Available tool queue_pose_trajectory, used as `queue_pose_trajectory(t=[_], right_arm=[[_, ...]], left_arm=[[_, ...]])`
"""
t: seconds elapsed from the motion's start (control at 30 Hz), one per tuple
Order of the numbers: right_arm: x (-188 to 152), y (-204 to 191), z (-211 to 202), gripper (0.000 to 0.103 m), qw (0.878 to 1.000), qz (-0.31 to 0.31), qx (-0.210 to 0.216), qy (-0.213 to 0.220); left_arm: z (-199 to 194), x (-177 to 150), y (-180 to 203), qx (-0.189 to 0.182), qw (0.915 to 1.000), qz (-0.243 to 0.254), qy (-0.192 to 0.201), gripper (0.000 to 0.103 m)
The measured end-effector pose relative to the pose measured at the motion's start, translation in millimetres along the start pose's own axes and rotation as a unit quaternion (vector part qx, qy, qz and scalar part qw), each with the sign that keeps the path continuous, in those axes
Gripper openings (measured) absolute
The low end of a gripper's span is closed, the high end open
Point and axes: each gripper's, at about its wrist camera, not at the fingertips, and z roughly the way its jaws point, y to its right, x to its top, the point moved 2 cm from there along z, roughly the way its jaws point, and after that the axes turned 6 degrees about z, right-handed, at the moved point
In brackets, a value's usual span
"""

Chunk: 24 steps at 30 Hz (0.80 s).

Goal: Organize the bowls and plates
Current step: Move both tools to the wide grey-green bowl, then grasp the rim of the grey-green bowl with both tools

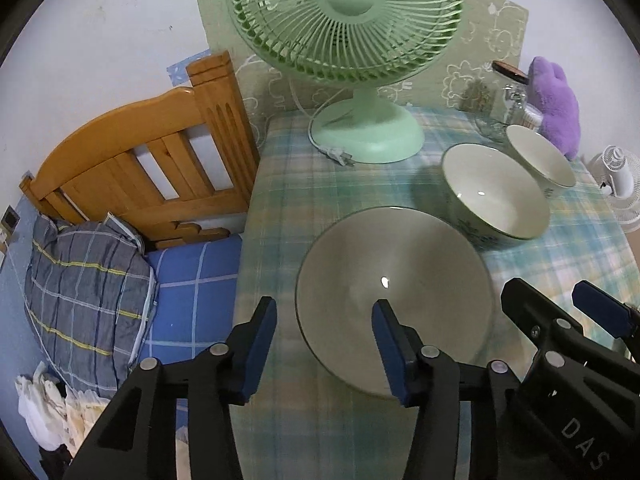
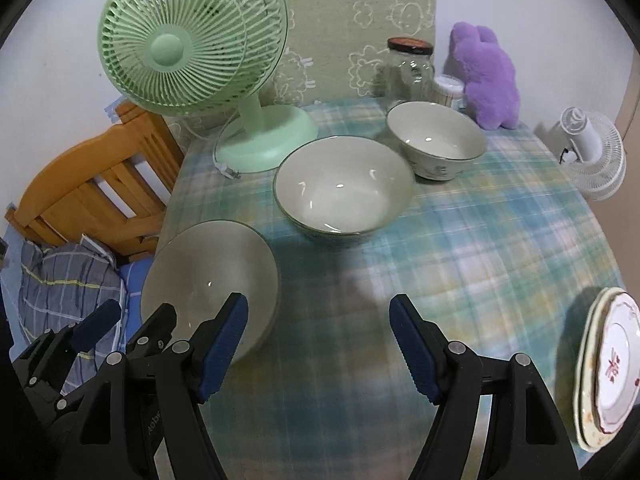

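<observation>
Three pale bowls stand on the plaid tablecloth [image 2: 460, 240]. The largest bowl [image 1: 394, 300] [image 2: 212, 264] is nearest, at the table's left edge. My left gripper [image 1: 324, 350] [image 2: 128, 320] is open astride its near left rim: one finger [image 1: 390, 352] is inside the bowl, the other outside, and neither pad presses on the rim. My right gripper [image 2: 320, 344] [image 1: 560, 304] is open just right of that bowl with nothing between its fingers. A medium bowl [image 2: 344, 192] and a small bowl [image 2: 436, 144] stand farther back. A stack of plates [image 2: 608, 364] lies at the right edge.
A green desk fan [image 2: 192, 40] stands at the back left, with its plug on the cloth. A glass jar [image 2: 410, 68] and a purple plush toy [image 2: 486, 76] stand at the back. A white fan [image 2: 592, 152] is off the table's right. A wooden headboard [image 1: 140, 160] and a pillow [image 1: 84, 292] are to the left.
</observation>
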Motion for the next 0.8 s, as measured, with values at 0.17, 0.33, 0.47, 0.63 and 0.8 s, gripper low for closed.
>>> queue_pose_trajectory(t=[0.17, 0.33, 0.47, 0.63, 0.8], right_arm=[[7.3, -10.7, 24.0, 0.065, 1.000, -0.008, -0.007, -0.016], [11.2, -17.3, 43.9, 0.051, 0.999, -0.010, -0.010, -0.031], [13.1, -24.8, 54.4, 0.030, 0.999, -0.021, -0.007, -0.040], [12.8, -37.0, 60.5, 0.013, 0.998, -0.051, -0.008, -0.047], [11.0, -37.8, 57.3, 0.013, 0.997, -0.056, -0.010, -0.051]], left_arm=[[23.3, 6.8, -4.6, 0.003, 0.9999, 0.006, -0.014, 0.040], [39.5, 10.1, -8.1, 0.007, 0.9996, 0.003, -0.026, 0.029], [47.8, 11.3, -7.5, 0.003, 0.9993, 0.013, -0.034, 0.021], [47.4, 10.6, -6.5, 0.002, 0.9993, 0.019, -0.033, 0.017], [42.0, 8.9, -4.4, 0.003, 0.9992, 0.021, -0.035, 0.016]])
